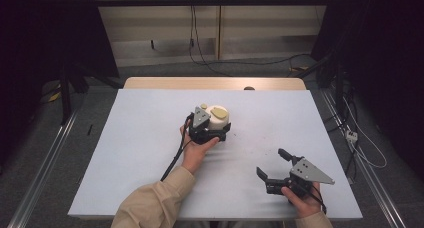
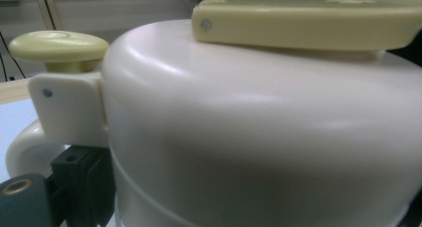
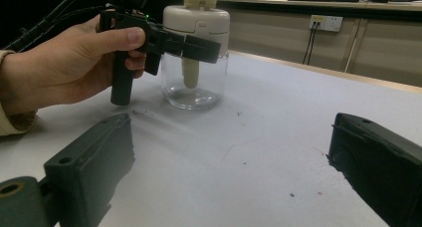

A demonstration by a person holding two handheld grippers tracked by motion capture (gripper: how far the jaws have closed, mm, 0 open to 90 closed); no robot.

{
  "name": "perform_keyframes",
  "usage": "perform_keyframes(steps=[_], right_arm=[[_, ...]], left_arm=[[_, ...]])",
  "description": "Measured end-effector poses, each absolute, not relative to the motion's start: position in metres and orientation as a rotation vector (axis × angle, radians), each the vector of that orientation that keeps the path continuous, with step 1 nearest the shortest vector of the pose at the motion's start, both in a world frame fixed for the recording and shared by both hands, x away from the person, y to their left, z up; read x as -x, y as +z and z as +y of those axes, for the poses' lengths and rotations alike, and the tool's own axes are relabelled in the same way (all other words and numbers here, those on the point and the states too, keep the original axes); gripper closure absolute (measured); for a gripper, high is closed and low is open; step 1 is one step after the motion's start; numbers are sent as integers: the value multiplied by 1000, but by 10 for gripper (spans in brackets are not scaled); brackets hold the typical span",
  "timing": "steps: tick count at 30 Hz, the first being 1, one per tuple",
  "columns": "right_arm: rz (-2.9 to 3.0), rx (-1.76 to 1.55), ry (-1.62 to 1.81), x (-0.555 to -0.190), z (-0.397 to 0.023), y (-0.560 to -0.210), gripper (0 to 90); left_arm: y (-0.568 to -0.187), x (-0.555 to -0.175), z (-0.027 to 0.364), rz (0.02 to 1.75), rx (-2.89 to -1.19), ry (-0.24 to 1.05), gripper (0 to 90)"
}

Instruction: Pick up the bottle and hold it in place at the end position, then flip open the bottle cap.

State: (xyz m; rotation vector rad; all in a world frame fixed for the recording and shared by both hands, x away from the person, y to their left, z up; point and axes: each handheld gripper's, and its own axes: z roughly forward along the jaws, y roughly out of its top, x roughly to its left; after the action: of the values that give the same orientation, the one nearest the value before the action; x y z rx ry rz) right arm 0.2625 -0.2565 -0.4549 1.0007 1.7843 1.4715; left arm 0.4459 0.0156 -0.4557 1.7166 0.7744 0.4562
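A jar with a clear glass body and a white lid stands upright at the table's middle. On the lid are a pale yellow lever and a round yellow knob. My left gripper comes from the jar's left, its jaws clamped on either side of the white lid; one black finger crosses the lid's lower edge. My right gripper rests low near the front right of the table, open, with bare mat between its fingers.
A pale mat covers the wooden table. Small dark specks dot the mat near the jar. Cables trail on the floor behind, and metal rails run along both sides.
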Motion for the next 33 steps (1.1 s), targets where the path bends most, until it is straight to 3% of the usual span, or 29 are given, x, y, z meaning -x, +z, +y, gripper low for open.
perform_keyframes(steps=[33], right_arm=[[1838,-1054,1440,-276,-246,-457,39]], left_arm=[[-459,-444,23,757,-1719,432,58]])
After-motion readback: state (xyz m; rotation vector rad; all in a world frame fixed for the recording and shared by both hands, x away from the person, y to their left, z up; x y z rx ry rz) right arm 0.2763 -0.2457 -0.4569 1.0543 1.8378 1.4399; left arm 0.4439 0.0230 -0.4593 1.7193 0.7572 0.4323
